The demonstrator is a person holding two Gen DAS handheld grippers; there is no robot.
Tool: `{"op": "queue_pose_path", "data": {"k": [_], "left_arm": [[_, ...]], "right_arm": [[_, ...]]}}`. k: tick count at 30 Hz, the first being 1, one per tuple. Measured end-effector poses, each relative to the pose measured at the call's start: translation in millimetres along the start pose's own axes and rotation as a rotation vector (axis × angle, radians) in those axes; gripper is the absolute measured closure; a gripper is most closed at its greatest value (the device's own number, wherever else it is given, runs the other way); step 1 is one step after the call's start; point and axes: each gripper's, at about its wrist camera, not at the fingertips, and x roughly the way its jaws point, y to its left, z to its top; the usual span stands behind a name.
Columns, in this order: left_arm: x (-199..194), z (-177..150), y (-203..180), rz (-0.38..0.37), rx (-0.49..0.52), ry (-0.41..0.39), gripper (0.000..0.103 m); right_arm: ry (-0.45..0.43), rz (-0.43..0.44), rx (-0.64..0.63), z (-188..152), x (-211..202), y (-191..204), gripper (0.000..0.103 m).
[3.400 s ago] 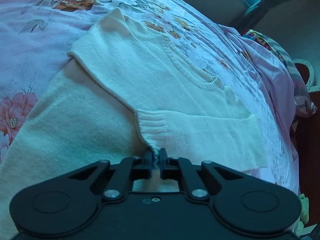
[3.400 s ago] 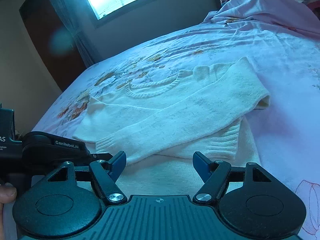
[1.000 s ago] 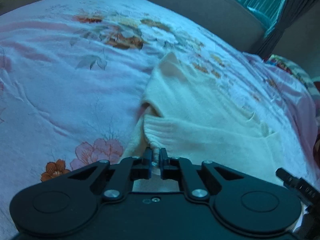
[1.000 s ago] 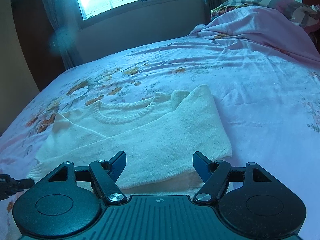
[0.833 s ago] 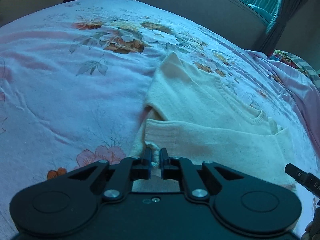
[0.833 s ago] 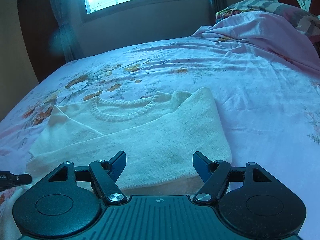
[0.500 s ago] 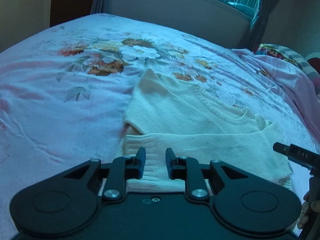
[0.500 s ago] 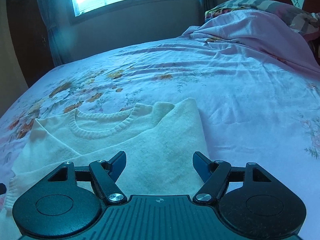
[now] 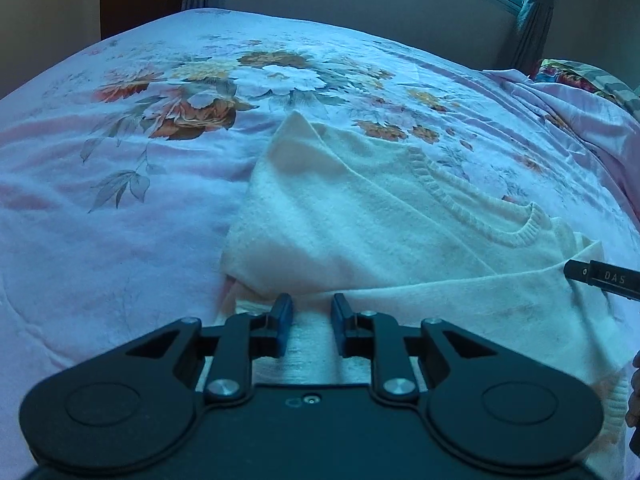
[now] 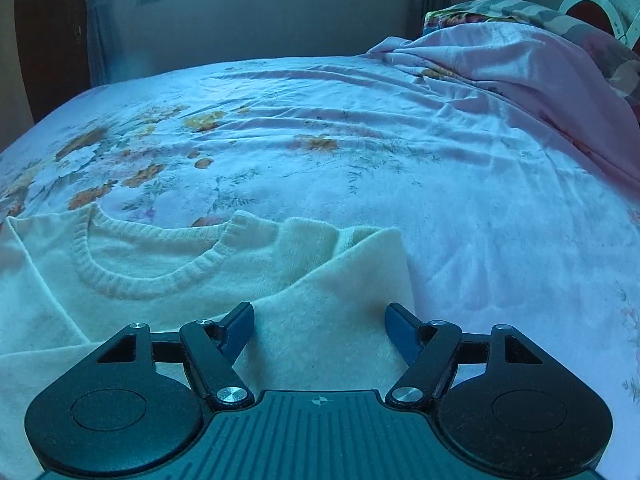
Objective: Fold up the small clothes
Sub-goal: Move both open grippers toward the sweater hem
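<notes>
The cream knitted sweater (image 9: 360, 220) lies flat on the pink floral bed sheet (image 9: 120, 200), sleeves folded across. The left hand-held gripper (image 9: 312, 322) is slightly parted, gripping nothing. The right hand-held gripper (image 10: 320, 330) stands wide apart over the sweater.

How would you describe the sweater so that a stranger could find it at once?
Start at the bed, covered by a pink flowered sheet. Near its front edge lies the sweater, flat, sleeves folded across. It is the only plain cream knit there, with a ribbed round collar.
</notes>
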Motion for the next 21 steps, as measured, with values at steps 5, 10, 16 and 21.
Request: {"op": "queue_pose_path", "data": {"k": [5,10,16,21], "left_arm": [[2,-4,3,-0.009,0.03,-0.004,0.081],[-11,-12,5,-0.009,0.055,0.012,0.081],[-33,-36,3,0.013,0.107,0.003,0.081],[-52,-46,6,0.025,0.122,0.02,0.08]], "right_arm": [[0.085,-0.027,-0.009,10,25,-4,0.027],[0.022,0.01,-0.007,-6,-26,4,0.027],[0.032,-0.017,-0.131,-67,-59,21,0.027],[-0.01,0.026,-0.023,-66,-105,17,0.027]]}}
